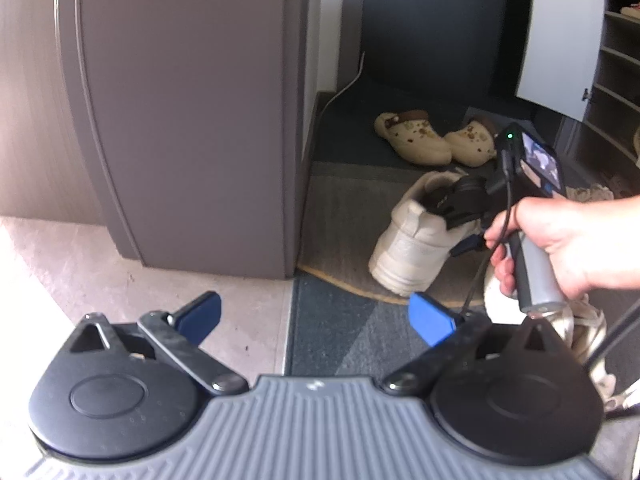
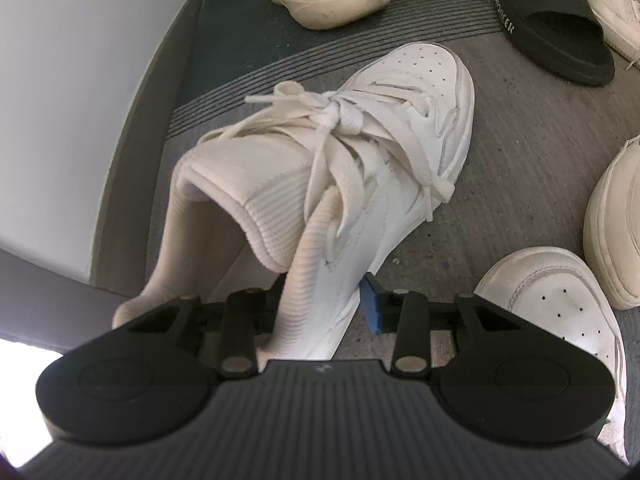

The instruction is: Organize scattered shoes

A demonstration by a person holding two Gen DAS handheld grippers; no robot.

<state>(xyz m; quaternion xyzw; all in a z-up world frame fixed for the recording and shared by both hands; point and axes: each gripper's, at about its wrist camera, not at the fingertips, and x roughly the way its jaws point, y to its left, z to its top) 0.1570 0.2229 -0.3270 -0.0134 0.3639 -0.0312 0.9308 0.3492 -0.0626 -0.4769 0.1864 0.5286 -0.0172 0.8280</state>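
Right tongs (image 2: 320,312) clamp the collar of the white sneaker (image 2: 360,152), heel tilted up, toe down on the mat (image 2: 500,184). Left tongs (image 1: 316,316) hang wide open, empty. Two cream clogs (image 1: 416,138) sit beyond, near the cabinet (image 1: 192,120).

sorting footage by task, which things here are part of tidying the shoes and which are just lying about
Part of the job:
white sneaker, gripped by the right gripper
cream clogs
black slide
left gripper, open

Just there:
grey cabinet
white cable
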